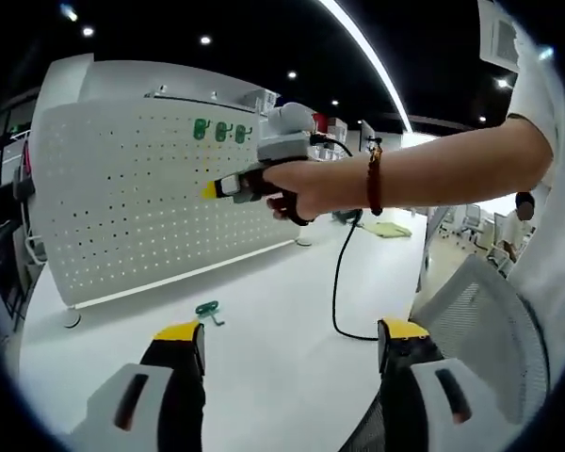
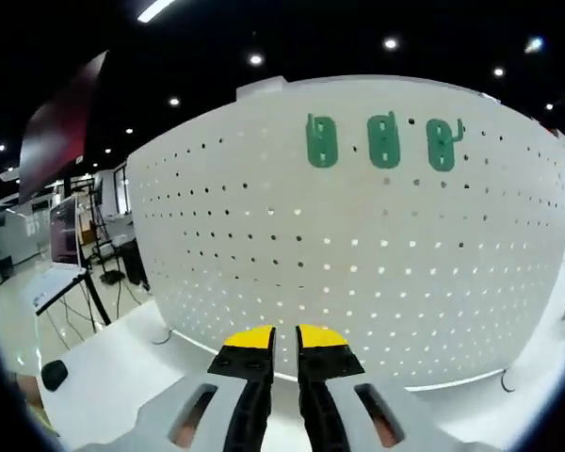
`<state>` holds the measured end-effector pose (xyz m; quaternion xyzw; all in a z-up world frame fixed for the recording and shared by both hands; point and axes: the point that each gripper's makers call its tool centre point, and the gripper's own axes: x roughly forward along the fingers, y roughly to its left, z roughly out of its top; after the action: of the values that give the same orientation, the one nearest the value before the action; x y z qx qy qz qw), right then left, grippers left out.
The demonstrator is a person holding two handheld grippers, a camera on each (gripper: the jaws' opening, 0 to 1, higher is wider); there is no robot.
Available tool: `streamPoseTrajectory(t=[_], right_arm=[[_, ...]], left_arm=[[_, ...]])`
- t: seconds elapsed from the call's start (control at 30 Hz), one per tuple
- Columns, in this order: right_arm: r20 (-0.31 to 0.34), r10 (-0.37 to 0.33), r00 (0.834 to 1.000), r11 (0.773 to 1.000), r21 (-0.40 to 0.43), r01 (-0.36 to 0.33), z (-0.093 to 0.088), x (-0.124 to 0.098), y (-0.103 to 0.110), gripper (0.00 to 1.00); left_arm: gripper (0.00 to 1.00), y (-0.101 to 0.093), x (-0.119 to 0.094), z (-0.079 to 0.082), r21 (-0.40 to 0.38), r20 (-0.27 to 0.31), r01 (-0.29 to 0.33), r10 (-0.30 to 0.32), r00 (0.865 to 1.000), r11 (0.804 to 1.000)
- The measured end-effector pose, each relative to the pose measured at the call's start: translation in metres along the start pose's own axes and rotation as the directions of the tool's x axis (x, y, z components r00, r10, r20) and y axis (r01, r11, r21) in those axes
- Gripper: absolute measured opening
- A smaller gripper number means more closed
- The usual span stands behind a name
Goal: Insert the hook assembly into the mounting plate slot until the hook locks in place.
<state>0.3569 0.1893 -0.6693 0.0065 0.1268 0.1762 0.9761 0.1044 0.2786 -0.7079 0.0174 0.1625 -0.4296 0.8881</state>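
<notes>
three green hooks hang in a row near the top of the white pegboard, and a fourth green hook lies on the white table before it. the left gripper hangs released and empty above the table, while the right gripper, aimed at the board, is clenched on nothing.

Bright, even indoor light from small ceiling spots and a long light strip overhead; dark ceiling between them. Soft, faint shadows on the white table, with a mild sheen. Strong fisheye bending: pegboard bulging like a barrel, straight edges curved near the borders. Slight softness and smear toward the edges; background desks hazy. Window glare washing out the far right of the left gripper view
</notes>
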Motion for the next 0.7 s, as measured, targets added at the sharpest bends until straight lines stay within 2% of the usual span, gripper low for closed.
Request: streamPoseTrajectory(t=[0.23, 0.37, 0.43, 0.53, 0.67, 0.7], right_arm=[[-0.065, 0.062, 0.996, 0.998, 0.001, -0.062, -0.028, -0.006, 0.007, 0.08], [-0.123, 0.129, 0.984, 0.992, 0.016, -0.128, -0.045, -0.009, 0.018, 0.09], [-0.137, 0.120, 0.983, 0.992, -0.008, -0.122, -0.051, -0.010, 0.017, 0.09], [-0.151, 0.148, 0.977, 0.989, 0.018, -0.147, -0.060, -0.011, 0.021, 0.09], [-0.177, 0.142, 0.974, 0.990, 0.003, -0.143, -0.071, -0.013, 0.023, 0.09], [-0.186, 0.169, 0.968, 0.986, 0.021, -0.168, -0.077, -0.012, 0.028, 0.09]], left_arm=[[0.77, 0.000, 0.001, -0.001, -0.007, -0.005, 0.002, -0.002, 1.000, 1.000], [0.77, -0.001, 0.002, -0.003, -0.006, -0.012, 0.006, -0.006, 1.000, 1.000], [0.77, -0.001, 0.002, -0.004, -0.008, -0.015, 0.009, -0.009, 1.000, 1.000], [0.77, -0.001, 0.003, -0.003, -0.018, -0.011, 0.006, -0.007, 1.000, 1.000], [0.76, -0.001, 0.002, -0.004, -0.016, -0.016, 0.006, -0.006, 1.000, 1.000], [0.76, -0.001, 0.002, -0.004, -0.015, -0.018, 0.006, -0.006, 1.000, 1.000]])
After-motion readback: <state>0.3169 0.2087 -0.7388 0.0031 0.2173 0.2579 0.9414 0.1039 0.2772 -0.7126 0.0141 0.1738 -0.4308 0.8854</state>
